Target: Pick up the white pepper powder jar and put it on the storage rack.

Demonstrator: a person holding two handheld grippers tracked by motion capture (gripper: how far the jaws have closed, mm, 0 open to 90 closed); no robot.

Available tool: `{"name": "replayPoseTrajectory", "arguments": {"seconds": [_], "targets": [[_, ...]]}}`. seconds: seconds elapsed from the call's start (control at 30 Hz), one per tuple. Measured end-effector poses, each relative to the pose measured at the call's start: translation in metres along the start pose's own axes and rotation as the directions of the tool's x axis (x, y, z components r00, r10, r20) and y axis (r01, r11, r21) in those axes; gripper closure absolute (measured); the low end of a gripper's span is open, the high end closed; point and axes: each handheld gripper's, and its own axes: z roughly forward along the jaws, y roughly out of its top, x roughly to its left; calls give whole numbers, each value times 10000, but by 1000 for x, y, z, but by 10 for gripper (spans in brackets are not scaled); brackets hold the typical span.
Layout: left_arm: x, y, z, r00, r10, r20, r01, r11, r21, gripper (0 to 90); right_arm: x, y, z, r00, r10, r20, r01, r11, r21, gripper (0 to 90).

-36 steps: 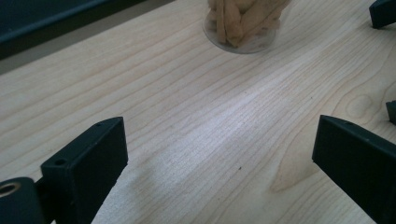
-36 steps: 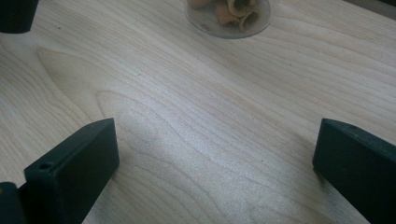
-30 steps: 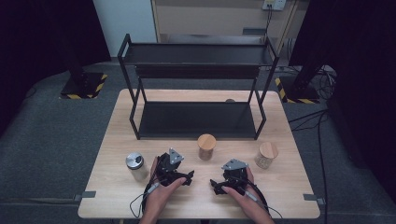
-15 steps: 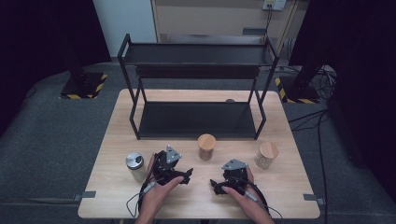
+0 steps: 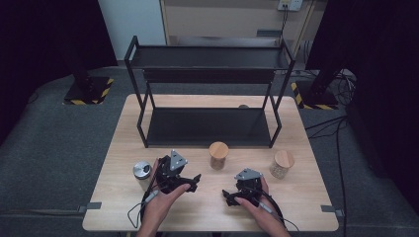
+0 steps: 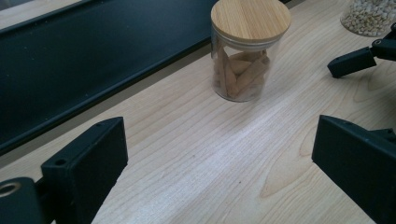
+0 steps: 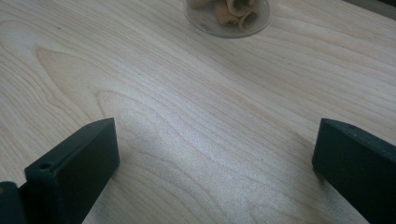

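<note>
Left gripper [image 5: 191,180] nudged left, jar [image 5: 218,155] untouched

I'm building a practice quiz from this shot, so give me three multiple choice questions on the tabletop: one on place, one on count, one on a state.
1. Where does the middle jar stand?
A. on the shelf
B. on the table in front of the shelf
C. on the floor

2. How many jars have wooden lids?
A. one
B. two
C. four

3. How is the left gripper?
A. open
B. shut on a jar
C. shut on nothing

Answers: 1 B, it rests on bare wood; 2 B, the middle jar and the right jar, while the left jar has a metal lid; 3 A, its fingers stand wide apart.
</note>
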Motion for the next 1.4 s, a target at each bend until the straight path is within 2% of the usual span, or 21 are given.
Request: {"name": "replayPoseTrajectory", "arguments": {"seconds": [0.57,1.2,1.4], "targets": [[9,6,-26,9995,102,-308,-109,9997,-229,22,0,0,0,10000,4,-1,-4,10000,1,7],[26,-2,-51,9983,6,-588,-34,9988,-485,21,0,-1,-1,10000,-19,9,19,10000,-16,7],[33,-8,-61,9974,-137,-702,93,9979,-638,20,0,-1,-1,10000,-23,12,23,10000,-15,7]]}}
